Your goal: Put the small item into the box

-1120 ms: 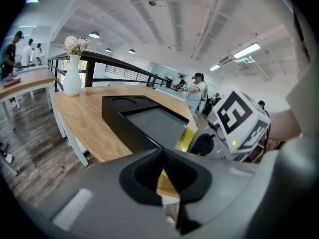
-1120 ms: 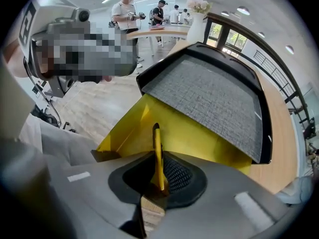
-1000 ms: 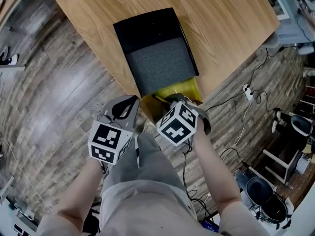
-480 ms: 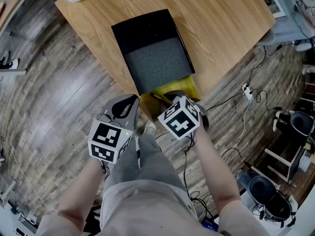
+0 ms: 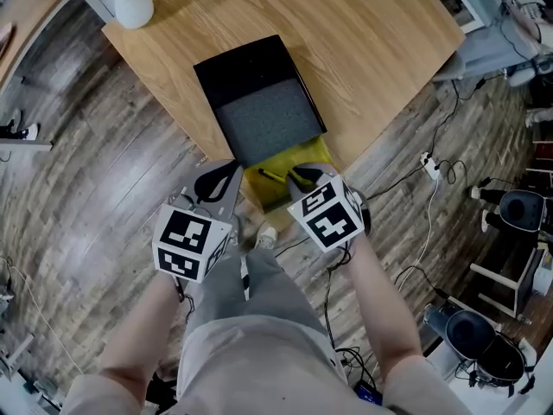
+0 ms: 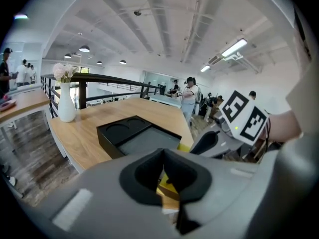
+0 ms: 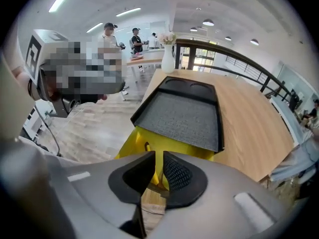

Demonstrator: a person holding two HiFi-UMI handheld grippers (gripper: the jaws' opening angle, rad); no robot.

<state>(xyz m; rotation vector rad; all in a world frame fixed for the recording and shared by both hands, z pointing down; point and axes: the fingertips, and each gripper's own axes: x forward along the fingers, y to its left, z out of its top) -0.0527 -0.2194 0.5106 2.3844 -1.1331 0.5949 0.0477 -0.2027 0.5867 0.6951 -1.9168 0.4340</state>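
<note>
Currently the small dark item (image 5: 270, 176) lies on a yellow sheet (image 5: 304, 156) at the table (image 5: 380, 50) edge, mid-frame. It sits just below the open black box (image 5: 259, 102), not in it. Left gripper (image 5: 225, 173) and right gripper (image 5: 302, 178) hover just below, jaws together, empty. White vase (image 5: 130, 3) upper left.

No legible words, brands or numbers, only black-and-white code squares on left marker cube (image 5: 184, 242), right marker cube (image 5: 328, 217)

Black box (image 5: 259, 102), grey-lined, lies open; small dark item (image 5: 270, 176) just beside its near edge.
</note>
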